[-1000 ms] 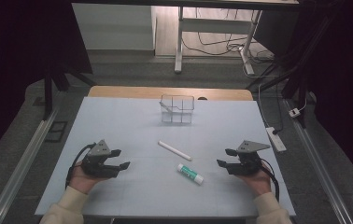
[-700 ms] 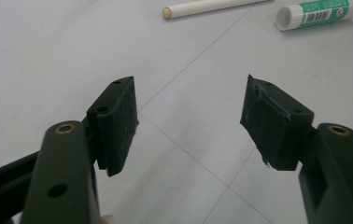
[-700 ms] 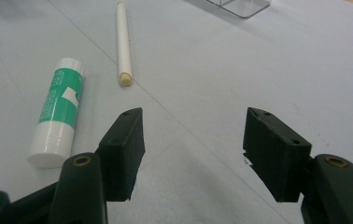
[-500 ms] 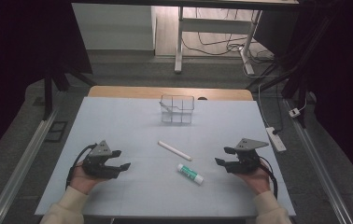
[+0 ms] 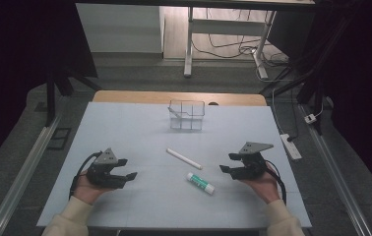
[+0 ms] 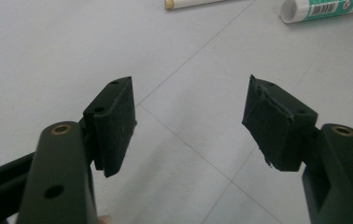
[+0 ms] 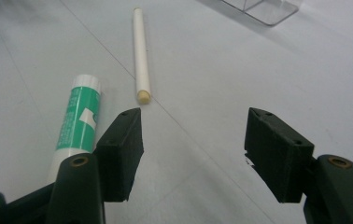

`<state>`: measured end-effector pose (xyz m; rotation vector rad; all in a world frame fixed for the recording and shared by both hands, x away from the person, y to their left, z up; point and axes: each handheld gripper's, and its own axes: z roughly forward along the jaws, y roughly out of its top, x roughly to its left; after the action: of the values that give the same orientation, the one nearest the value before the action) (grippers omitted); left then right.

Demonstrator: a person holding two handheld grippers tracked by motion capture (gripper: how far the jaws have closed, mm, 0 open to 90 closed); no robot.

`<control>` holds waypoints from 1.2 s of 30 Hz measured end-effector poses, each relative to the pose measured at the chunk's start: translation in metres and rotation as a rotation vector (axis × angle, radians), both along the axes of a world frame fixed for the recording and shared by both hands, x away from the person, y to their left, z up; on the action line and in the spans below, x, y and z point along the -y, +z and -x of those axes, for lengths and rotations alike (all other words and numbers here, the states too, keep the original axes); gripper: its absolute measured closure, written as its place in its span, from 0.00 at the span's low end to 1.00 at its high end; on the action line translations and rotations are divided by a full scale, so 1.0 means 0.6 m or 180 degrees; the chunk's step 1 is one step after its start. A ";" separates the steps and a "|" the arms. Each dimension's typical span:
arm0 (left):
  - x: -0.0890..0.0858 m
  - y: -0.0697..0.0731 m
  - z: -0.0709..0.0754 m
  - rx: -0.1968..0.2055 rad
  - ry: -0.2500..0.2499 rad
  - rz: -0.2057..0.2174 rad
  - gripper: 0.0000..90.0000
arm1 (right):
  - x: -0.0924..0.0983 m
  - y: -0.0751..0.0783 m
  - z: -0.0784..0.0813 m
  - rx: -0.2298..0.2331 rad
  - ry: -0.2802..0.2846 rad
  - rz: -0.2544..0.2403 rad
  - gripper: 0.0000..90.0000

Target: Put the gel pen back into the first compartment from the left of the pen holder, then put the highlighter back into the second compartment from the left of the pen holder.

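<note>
Centrally on the table (image 5: 125, 128) lie a white stick (image 5: 184, 158) and a glue stick (image 5: 200, 182), well apart from the clear box (image 5: 186, 115) behind them. Both sit between the left gripper (image 5: 125, 168) and right gripper (image 5: 227, 163), within easy reach of either. Each gripper rests with jaws spread wide and empty, the left's having just opened further, apparently ready for a first pick.

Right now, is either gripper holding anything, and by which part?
Nothing held. Left gripper and right gripper both open, empty; glue stick and white stick lie untouched.
</note>
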<state>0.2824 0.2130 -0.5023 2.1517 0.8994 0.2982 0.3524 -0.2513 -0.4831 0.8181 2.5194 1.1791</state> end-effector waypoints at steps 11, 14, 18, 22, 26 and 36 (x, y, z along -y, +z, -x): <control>-0.001 0.000 -0.001 -0.0001 0.0002 -0.0004 0.37 | -0.031 0.004 -0.010 -0.0099 0.0077 0.0022 0.42; -0.001 0.000 0.000 0.0002 0.0004 -0.0003 0.37 | -0.038 0.005 -0.013 -0.0108 0.0081 0.0027 0.42; -0.001 0.000 0.000 -0.0001 -0.0002 -0.0004 0.37 | -0.048 0.008 -0.018 -0.0120 0.0103 0.0041 0.42; -0.001 -0.001 -0.001 -0.0011 -0.0002 -0.0003 0.37 | -0.062 0.010 -0.024 -0.0136 0.0133 0.0033 0.43; -0.001 0.000 -0.001 -0.0008 0.0004 0.0001 0.37 | -0.073 0.010 -0.027 -0.0135 0.0176 0.0061 0.43; 0.000 0.000 -0.001 -0.0012 0.0004 -0.0004 0.36 | -0.098 0.011 -0.036 -0.0165 0.0227 0.0126 0.43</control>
<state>0.2829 0.2132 -0.5025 2.1535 0.9028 0.2956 0.3739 -0.1923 -0.4765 0.7647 2.6252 1.1400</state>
